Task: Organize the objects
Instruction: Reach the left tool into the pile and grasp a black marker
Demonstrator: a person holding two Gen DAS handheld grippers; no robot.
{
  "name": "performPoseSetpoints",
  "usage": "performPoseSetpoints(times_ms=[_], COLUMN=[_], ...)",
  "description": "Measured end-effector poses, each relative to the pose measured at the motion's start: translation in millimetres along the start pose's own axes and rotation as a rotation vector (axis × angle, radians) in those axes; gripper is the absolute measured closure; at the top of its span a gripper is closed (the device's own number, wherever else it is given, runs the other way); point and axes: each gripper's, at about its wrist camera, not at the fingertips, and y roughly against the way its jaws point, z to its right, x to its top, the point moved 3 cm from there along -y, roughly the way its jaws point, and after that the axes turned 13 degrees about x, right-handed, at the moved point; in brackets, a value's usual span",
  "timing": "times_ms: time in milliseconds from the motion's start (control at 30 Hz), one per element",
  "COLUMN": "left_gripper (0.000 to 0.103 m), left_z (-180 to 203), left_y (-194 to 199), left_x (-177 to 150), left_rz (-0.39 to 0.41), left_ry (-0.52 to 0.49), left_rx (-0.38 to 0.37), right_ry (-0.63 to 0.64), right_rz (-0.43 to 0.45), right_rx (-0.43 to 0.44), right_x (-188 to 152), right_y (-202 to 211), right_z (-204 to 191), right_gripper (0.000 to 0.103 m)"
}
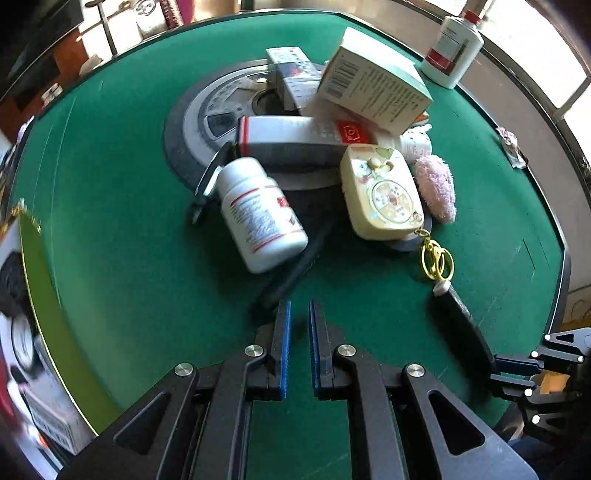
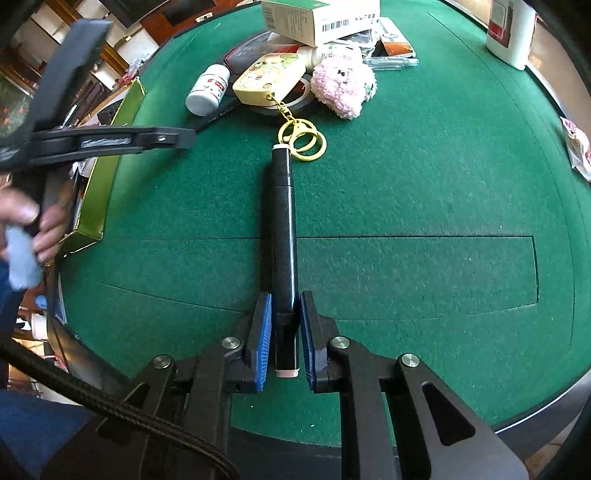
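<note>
The right gripper (image 2: 284, 332) has its blue pads (image 2: 263, 343) pressed against the near end of a long black pen-shaped tube (image 2: 282, 236), which lies flat on the green felt table (image 2: 424, 192) and points away toward the pile. Its far, pale-tipped end stops just beside the gold key rings (image 2: 303, 138), whose chain runs up to a cream keychain case (image 2: 267, 79) printed with cartoon figures. Just right of that case lies a pink plush toy (image 2: 341, 86); just left of it a white pill bottle (image 2: 207, 90) lies on its side. Behind the case, a green-and-white carton (image 2: 317, 16) tops the heap of boxes. Well to the case's right, a large white bottle (image 2: 511, 33) stands at the table edge.

The left gripper (image 1: 300, 332) hangs over bare felt on the near side of the case, its jaws drawn together with nothing between them, only a narrow slit showing. A green box (image 2: 110, 162) sits at the table's left rim.
</note>
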Motion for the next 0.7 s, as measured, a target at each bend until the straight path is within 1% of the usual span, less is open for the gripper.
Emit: performPoseSetpoints(times_ms=[67, 133, 233, 367, 433, 500, 533, 567, 600, 633, 700], left_gripper=[0.096, 0.096, 0.096, 0.096, 0.096, 0.096, 0.099, 0.102, 0.102, 0.102, 0.102], left_z=[3.9, 8.1, 13.0, 23.3, 27.9, 31.1, 32.5, 35.1, 36.4, 37.6, 38.4], left_y=[-2.5, -3.3, -6.2, -9.9, -10.0, -8.5, -7.0, -5.1, -3.3, -0.8, 2.6], left_x=[3.6, 7.9, 16.5, 31.3, 33.4, 29.0, 25.2, 16.7, 11.1, 0.2, -15.2], left_rz=[-0.007, -0.001, -0.010, 0.009, 0.020, 0.015, 0.010, 0.002, 0.000, -0.009, -0.014], left_ry=[-0.023, -0.049, -0.057, -0.090, -0.111, -0.120, -0.122, -0.125, -0.121, -0.104, -0.080], left_rx=[-0.010, 0.001, -0.007, 0.002, -0.002, 0.004, 0.001, -0.018, -0.033, -0.071, -0.110], right_ry=[-0.001, -0.004, -0.009, -0.014, -0.015, -0.013, -0.009, -0.008, -0.006, -0.005, -0.008], right_rz=[0.005, 0.006, 0.007, 0.008, 0.006, 0.003, 0.000, -0.002, -0.003, -0.005, -0.007], right_rx=[0.014, 0.027, 0.048, 0.068, 0.070, 0.070, 0.066, 0.064, 0.060, 0.060, 0.059], right_x=[0.2, 0.9, 0.1, 1.8, 2.8, 4.5, 5.2, 4.6, 4.2, 3.1, 1.3], right_y=[-0.2, -0.7, 0.8, 0.1, -0.6, -1.8, -2.5, -1.8, -1.3, 4.7, 6.5], right_z=[0.3, 0.4, 2.6, 2.1, 1.2, -0.6, -2.2, -2.9, -4.0, 5.3, 6.7], right_gripper=[0.091, 0.091, 0.091, 0.091, 0.091, 0.091, 0.091, 0.091, 0.091, 0.091, 0.091])
